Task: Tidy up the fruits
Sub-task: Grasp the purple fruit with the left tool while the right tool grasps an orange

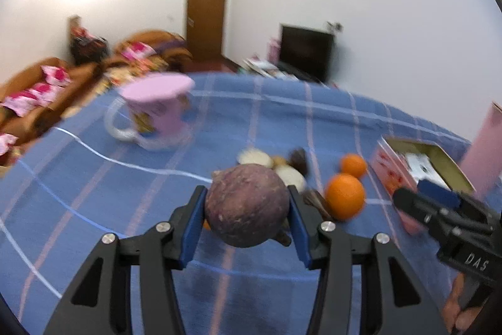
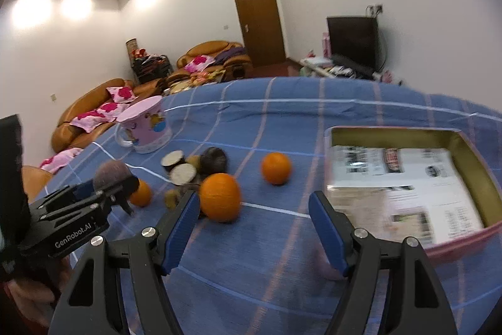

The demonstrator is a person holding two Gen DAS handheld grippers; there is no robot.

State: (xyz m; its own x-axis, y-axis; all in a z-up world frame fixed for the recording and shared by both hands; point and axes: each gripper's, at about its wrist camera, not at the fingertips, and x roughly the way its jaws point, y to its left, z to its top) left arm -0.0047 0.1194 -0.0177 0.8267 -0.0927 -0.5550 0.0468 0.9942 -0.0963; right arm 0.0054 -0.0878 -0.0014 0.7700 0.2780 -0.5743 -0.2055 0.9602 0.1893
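Left claw (image 1: 248, 209): your two blue pads are closed on a purple mangosteen (image 1: 247, 206), lifted above the table, at lower centre of the left view; in the right view it sits at far left (image 2: 111, 173).
Right claw (image 2: 254, 228): your fingers stand wide apart with nothing between them, low over the blue checked cloth (image 2: 282, 256).
Oranges: one (image 2: 220, 197) lies just past your right claw's left finger; a second (image 2: 276, 168) sits further back, centre frame; a third (image 2: 141, 193) is partly hidden behind the left claw.
Fruit pile: cut halves (image 2: 182, 173) and a dark mangosteen (image 2: 214, 159) cluster behind the near orange.
Box (image 2: 470, 153): open, at right of the right view, with printed paper (image 2: 392, 178) inside.
Mug (image 2: 147, 131): pink, lidded, upper left on the table, well apart from the fruit.
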